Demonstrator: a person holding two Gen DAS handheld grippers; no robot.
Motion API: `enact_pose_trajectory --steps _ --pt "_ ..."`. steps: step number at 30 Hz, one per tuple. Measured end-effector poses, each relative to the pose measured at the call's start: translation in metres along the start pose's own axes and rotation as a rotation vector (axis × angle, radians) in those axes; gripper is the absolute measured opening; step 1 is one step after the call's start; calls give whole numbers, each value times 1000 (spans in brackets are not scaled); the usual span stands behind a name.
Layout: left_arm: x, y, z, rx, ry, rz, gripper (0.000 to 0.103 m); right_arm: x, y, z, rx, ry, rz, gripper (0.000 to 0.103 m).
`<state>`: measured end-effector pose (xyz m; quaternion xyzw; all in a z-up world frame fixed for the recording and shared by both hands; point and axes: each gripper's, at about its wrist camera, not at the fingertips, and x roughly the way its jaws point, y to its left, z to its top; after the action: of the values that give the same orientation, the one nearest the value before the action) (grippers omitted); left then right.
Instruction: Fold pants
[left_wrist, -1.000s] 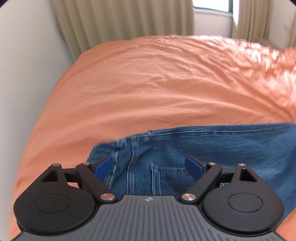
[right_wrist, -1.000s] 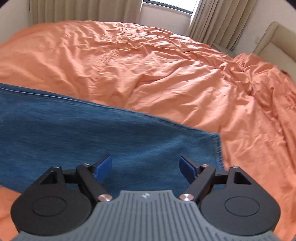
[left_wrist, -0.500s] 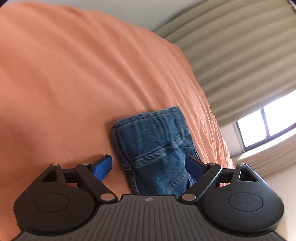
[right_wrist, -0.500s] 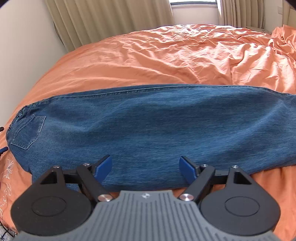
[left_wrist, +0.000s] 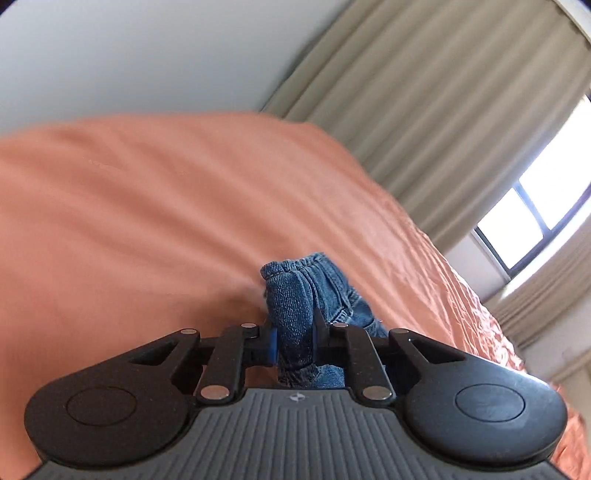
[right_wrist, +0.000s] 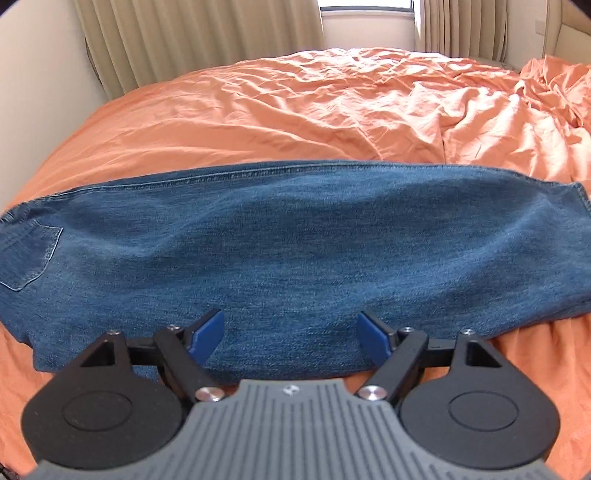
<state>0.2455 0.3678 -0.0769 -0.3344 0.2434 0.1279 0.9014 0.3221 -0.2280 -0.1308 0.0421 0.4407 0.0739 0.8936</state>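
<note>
Denim fills the gap between the fingers of the left gripper (left_wrist: 294, 341): a bunched fold of the blue pants (left_wrist: 295, 314) at the waistband end stands up between the two blue pads, which press on it from both sides. These fingers have just been closing, and they now stand nearly together with the cloth pinched in between. Beyond the grip, more of the waistband and a seam run away over the orange bed sheet (left_wrist: 147, 221), which is blurred in this view.

The right wrist view shows what the left one cannot: the whole garment lies stretched sideways across the orange sheet (right_wrist: 332, 103), legs stacked one on the other, with a back pocket (right_wrist: 29, 254) at the left edge and the hem (right_wrist: 580, 206) at the far right. The near edge of the pants (right_wrist: 295, 243) runs just under the right gripper (right_wrist: 291, 330), about midway along the leg.

The right fingers (right_wrist: 207, 328) stand wide apart above the denim and hold nothing; whether their tips touch the cloth cannot be told. The left wrist view alone is tilted, and takes in a pale wall (left_wrist: 147, 55), beige curtains (left_wrist: 443, 110) and a bright window (left_wrist: 524, 221) at the right.
</note>
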Motion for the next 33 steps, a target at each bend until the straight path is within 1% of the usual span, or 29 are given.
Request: enact_pose_trajectory --steps 2,4,5,7,8,10,13,15,17,18,19,20,21,23,25,27,28,31,32,33 --pt "-12 -10 10 41 -24 4 17 -6 -4 3 -1 -9 -9 75" --pt "-7 -1 17 46 2 27 17 -10 -10 4 12 -5 -11 75" --pt "-1 6 17 55 14 58 17 -11 -14 4 15 -2 -19 75" --pt "20 19 7 126 34 149 17 -12 -24 2 26 1 -41 75" --pt "29 25 2 137 54 179 17 -12 -30 1 36 4 -52 74" --pt "49 33 -9 153 84 209 17 -13 -47 -1 81 9 -71 70" --pt "69 33 -20 197 97 244 19 -20 -76 -3 160 3 -90 69" --pt "76 30 -19 202 116 265 24 -28 -95 -3 206 -8 -114 69" --pt "77 21 -15 238 126 297 40 -40 -118 -5 259 -26 -131 69" --pt "73 15 -14 265 122 309 52 -48 -131 -6 292 -37 -138 69" --pt "68 9 -12 299 107 334 59 -54 -143 -7 319 -49 -143 69" --pt "58 6 -11 326 87 348 69 -61 -157 -9 351 -66 -151 69" --pt "50 0 -11 348 59 354 72 -68 -171 -12 384 -82 -162 69" --pt "34 -13 -9 374 25 353 73 -82 -201 -18 453 -112 -185 68" --pt "17 -28 -12 401 10 334 72 -91 -232 -22 528 -132 -199 64" --pt "12 -50 -20 434 35 295 70 -94 -257 -25 593 -146 -196 62" --pt "5 -60 -25 452 56 264 69 -93 -272 -26 631 -152 -186 62" --pt "3 -91 -50 486 102 188 67 -82 -310 -23 732 -168 -130 54" --pt "6 -101 -58 499 112 171 64 -77 -319 -22 756 -175 -116 47" --pt "8 -109 -65 510 123 160 62 -70 -329 -21 787 -182 -95 45"
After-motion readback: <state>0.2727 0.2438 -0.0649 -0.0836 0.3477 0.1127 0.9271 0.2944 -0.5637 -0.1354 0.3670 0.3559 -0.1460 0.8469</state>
